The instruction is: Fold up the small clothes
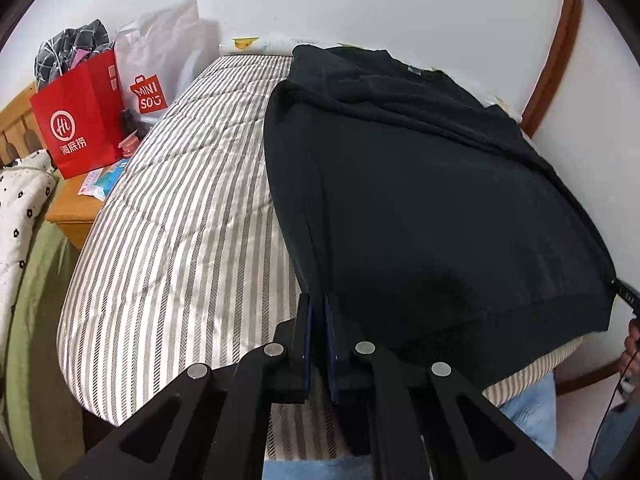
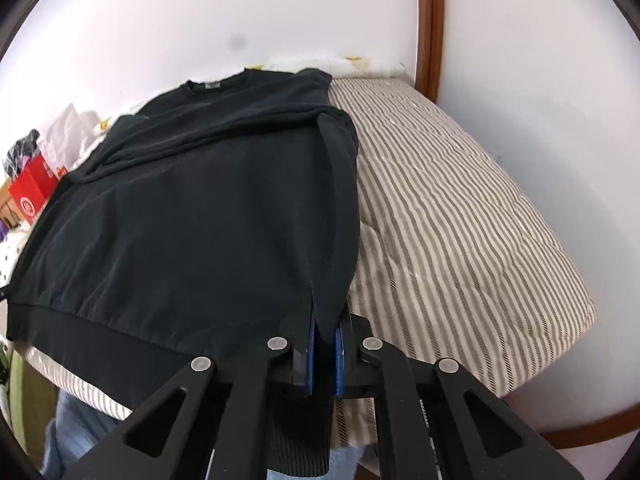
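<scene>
A black sweatshirt (image 1: 420, 200) lies spread on the striped bed cover (image 1: 180, 220), collar toward the wall, sleeves folded across its chest. My left gripper (image 1: 318, 300) is shut on the sweatshirt's near left hem corner, and the cloth rises slightly from the bed there. In the right wrist view the same sweatshirt (image 2: 180, 220) fills the left half, and my right gripper (image 2: 324, 320) is shut on its near right hem corner, black cloth pinched between the blue pads (image 2: 340, 356). The ribbed hem (image 2: 100, 332) runs between the two corners near the bed's front edge.
A red paper bag (image 1: 80, 120) and a white Miniso bag (image 1: 152, 80) stand on a wooden nightstand (image 1: 76, 212) left of the bed. A white wall and a brown wooden frame (image 2: 430, 32) bound the bed. Bare striped cover (image 2: 460, 220) lies right of the sweatshirt. A person's jeans (image 1: 528, 404) show below.
</scene>
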Motion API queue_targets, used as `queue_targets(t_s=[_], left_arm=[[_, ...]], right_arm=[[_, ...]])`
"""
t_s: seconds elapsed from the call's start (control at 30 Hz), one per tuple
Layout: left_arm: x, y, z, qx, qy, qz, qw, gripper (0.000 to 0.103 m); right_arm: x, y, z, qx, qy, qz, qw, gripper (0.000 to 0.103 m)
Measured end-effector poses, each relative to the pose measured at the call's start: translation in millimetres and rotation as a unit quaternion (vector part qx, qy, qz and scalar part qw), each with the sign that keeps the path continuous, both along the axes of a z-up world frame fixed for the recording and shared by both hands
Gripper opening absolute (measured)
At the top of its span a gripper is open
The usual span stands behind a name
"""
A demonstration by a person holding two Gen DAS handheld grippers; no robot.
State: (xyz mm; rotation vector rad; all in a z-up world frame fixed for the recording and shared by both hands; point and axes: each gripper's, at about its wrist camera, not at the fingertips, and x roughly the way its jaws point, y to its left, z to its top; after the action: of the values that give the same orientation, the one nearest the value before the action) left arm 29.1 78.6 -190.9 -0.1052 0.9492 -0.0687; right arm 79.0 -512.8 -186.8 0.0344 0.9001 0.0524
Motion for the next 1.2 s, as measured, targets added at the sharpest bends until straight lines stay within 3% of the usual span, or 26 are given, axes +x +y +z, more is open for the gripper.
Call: queue_targets(t_s=[0.2, 0.27, 0.37, 0.63, 0.9, 1.1, 1.2], left_arm=[[11.7, 7.3, 5.1, -0.010, -0.004, -0.002, 0.9999, 0.010], [19.3, 7.4, 12.5, -0.005, -0.015, 0.002, 0.9999, 0.024], [36.6, 5.2, 23.5, -0.008, -0.025, 0.001, 0.9997, 0.034], [120.0, -14.1, 39.5, -0.021, -0.030, -0.015, 0.9992, 0.036], [219.9, -23.5, 42.8, -0.035, -0.027, -0.019, 0.9989, 0.036], [275.0, -18.6, 38.9, -0.037, -0.021, -0.010, 0.9991, 0.038], [295.4, -14.3, 33.1, -0.036, -0.013, -0.009, 0.9992, 0.042]], right_arm=[[10.0, 5.8, 2.5, -0.013, 0.015, -0.005, 1.000, 0.012], [11.7, 5.1, 13.6, -0.017, 0.003, -0.011, 1.000, 0.016], [28.1, 8.8, 34.5, -0.032, -0.020, -0.016, 0.999, 0.021], [105.5, 58.5, 55.9, -0.029, -0.040, 0.011, 0.999, 0.028], [172.3, 117.9, 44.7, -0.042, -0.030, 0.043, 0.998, 0.031], [219.5, 169.5, 41.6, -0.038, -0.024, 0.080, 0.996, 0.031], [237.1, 199.0, 40.0, -0.035, -0.025, 0.112, 0.993, 0.036]])
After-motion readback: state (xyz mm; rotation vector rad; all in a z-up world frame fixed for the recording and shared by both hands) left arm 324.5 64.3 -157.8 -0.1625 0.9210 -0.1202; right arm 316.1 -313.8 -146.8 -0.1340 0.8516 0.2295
